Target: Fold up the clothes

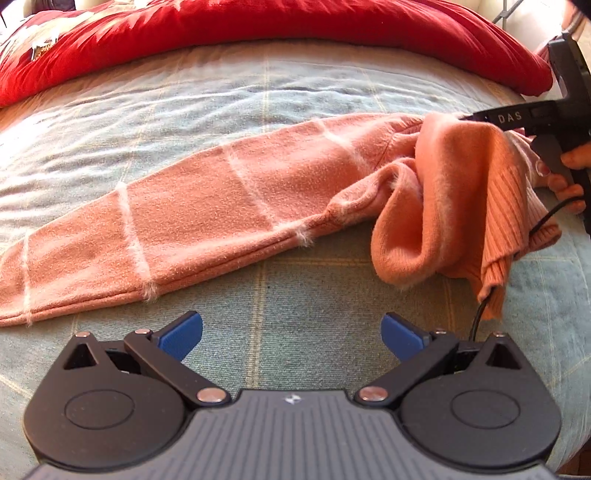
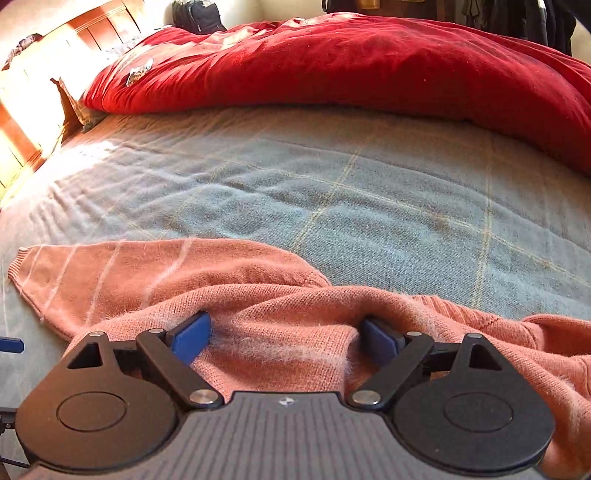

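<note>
2 tongs gape: left (image 1: 291, 334) empty, right (image 2: 284, 334) straddling the left-right-stretched sweater (image 1: 166, 218).

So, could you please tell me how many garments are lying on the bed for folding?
1: a single pink sweater, stretched along the blue blanket, its end bunched over the right gripper. Others may lie out of view.

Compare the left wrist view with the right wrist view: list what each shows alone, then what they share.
Only the left wrist view shows the open left gripper over bare blanket, a hand on the right tool's handle, and the sweater's ribbed hem hanging. Only the right wrist view shows the right gripper with its fingers spread over bunched knit, a wooden headboard and a black bag. Both show the salmon-pink knitted sweater, the blue-grey checked blanket and the red duvet.
</note>
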`<state>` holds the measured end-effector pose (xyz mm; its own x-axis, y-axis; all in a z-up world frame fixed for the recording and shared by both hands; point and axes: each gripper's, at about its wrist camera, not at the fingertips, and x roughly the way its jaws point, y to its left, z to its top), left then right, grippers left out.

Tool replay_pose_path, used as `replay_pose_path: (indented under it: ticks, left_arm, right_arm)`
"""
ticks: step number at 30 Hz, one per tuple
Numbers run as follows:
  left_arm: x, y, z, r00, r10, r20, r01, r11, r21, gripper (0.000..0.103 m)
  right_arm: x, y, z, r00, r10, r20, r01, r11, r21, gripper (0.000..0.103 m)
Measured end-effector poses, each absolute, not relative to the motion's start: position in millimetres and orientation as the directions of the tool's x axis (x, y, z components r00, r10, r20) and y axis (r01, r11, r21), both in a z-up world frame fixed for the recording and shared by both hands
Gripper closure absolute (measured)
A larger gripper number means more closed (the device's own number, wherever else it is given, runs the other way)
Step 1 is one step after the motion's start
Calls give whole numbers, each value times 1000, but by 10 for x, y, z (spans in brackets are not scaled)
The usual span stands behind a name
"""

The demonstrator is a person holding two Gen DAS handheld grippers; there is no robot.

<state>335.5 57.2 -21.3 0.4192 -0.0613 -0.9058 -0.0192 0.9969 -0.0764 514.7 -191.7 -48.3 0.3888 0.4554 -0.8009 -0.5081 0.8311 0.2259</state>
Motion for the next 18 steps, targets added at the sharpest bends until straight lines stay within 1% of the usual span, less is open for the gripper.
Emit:
replay_pose_path:
  ticks: [4,8,12,15,17,18]
  left_arm:
    - [3349,501,-135,435,-70,-898,-6,997,-81,1]
    - [3262,356,-54,458,-60,-887,40,998,-46,1]
    - [3227,175,50,483,-80,-872,84,995,-45,1]
    - [3258,-18,117,502,-100,-859,130,991,-40,1]
    - [3278,-148,162,514,-114,-850,160,986,-36,1]
    - [3288,-212,184,520,-122,-845,176,984,-34,1]
  right_arm:
    - [4902,-2047,-303,399,473,-785,-534,816,220,12]
    - [4550,-2244,-95,415,483,-771,-550,808,211,12]
    - [4165,-2493,-5,403,489,-774,-536,811,234,11]
    - [4086,-2613,-216,378,520,-766,-479,818,319,12]
    - [4034,-2692,-357,362,541,-759,-439,817,373,15]
    - [4008,-2732,-427,355,552,-755,-417,816,400,20]
